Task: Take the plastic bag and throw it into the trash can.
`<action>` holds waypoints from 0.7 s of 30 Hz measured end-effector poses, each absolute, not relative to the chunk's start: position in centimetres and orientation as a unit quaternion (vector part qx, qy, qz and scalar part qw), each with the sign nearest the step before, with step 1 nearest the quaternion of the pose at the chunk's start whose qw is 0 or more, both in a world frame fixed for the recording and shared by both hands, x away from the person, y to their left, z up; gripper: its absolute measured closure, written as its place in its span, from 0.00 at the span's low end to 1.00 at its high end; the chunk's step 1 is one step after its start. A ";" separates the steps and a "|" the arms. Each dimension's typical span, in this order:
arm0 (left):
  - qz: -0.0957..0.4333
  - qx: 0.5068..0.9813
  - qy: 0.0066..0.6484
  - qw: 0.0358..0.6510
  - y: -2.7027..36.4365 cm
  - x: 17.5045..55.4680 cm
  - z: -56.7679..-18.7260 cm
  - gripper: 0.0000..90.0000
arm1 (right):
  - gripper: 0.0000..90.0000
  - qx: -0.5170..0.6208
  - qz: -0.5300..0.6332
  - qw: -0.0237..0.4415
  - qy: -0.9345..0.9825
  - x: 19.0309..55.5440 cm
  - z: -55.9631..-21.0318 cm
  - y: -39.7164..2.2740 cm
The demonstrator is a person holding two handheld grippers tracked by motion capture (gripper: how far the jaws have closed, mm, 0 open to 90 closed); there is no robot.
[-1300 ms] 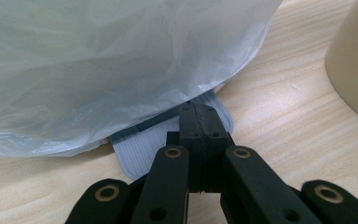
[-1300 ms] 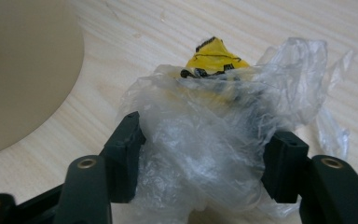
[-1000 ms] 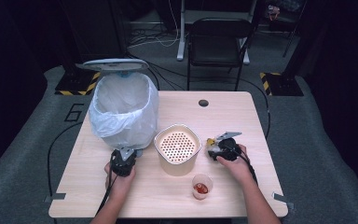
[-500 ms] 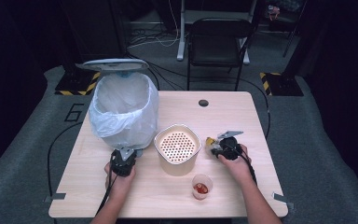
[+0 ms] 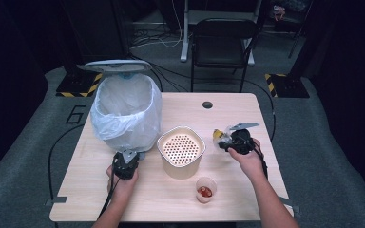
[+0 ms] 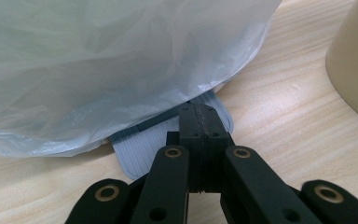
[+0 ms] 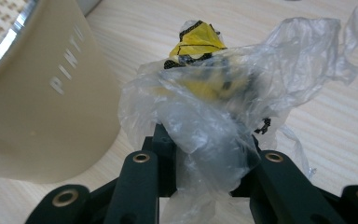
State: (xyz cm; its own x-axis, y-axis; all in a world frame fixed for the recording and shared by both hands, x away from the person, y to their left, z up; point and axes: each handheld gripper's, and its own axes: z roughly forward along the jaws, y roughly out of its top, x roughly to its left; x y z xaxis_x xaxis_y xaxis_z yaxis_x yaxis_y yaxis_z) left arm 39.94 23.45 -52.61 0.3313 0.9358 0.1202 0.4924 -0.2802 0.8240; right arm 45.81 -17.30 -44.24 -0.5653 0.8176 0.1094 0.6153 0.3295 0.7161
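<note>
while the right tool (image 5: pixel 224 140) is clamped on the crumpled wrapper (image 7: pixel 205 107) above the worktop (image 5: pixel 247 194), the lined bin (image 5: pixel 126 111) sits far left past the beige container (image 5: pixel 181 151); left tool (image 6: pixel 199 122), closed and empty, presses the bin's pedal (image 6: pixel 144 142).

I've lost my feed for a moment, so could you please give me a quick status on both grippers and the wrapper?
Left gripper shut on bin pedal. Right gripper shut on crumpled wrapper. Beige container between wrapper and bin.

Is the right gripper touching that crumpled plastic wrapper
Touching. In the right gripper view the right gripper has its jaws clamped on the crumpled plastic wrapper.
</note>
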 end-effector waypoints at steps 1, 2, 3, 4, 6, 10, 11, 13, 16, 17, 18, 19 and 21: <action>0.316 0.735 0.485 0.353 23.4 40.0 -52.6 1.00 | 0.78 0.445 0.369 0.139 0.804 45.8 -43.9 -17.3; 0.313 0.734 0.487 0.354 23.4 39.9 -52.6 1.00 | 0.78 0.446 0.370 0.138 0.803 45.7 -43.5 -17.3; 0.313 0.734 0.487 0.354 23.4 39.9 -52.6 1.00 | 0.78 0.441 0.371 0.142 0.805 45.7 -43.2 -17.4; 0.313 0.734 0.487 0.354 23.4 39.9 -52.6 1.00 | 0.78 0.443 0.371 0.140 0.804 45.6 -42.9 -17.4; 0.315 0.734 0.486 0.354 23.5 40.0 -52.6 1.00 | 0.78 0.440 0.372 0.139 0.805 45.6 -42.5 -17.4; 0.308 0.736 0.488 0.354 23.5 39.9 -52.6 1.00 | 0.78 0.437 0.378 0.140 0.804 45.4 -41.1 -17.4; 0.310 0.737 0.486 0.353 23.6 40.0 -52.6 1.00 | 0.78 0.439 0.378 0.138 0.803 45.3 -40.7 -17.4; 0.303 0.734 0.491 0.358 23.6 39.9 -52.6 1.00 | 0.78 0.434 0.381 0.139 0.805 45.2 -40.0 -17.3; 0.305 0.736 0.489 0.355 23.5 39.9 -52.5 1.00 | 0.78 0.428 0.386 0.138 0.806 45.1 -39.0 -17.3; 0.307 0.737 0.488 0.353 23.5 39.9 -52.5 1.00 | 0.78 0.427 0.389 0.137 0.805 45.0 -38.7 -17.2; 0.310 0.736 0.487 0.354 23.5 39.9 -52.6 1.00 | 0.78 0.426 0.390 0.136 0.805 45.0 -38.3 -17.1; 0.311 0.736 0.487 0.353 23.5 39.9 -52.6 1.00 | 0.78 0.424 0.390 0.136 0.806 44.9 -38.0 -17.1; 0.310 0.737 0.486 0.353 23.5 39.9 -52.5 1.00 | 0.78 0.419 0.389 0.137 0.809 44.9 -37.1 -16.9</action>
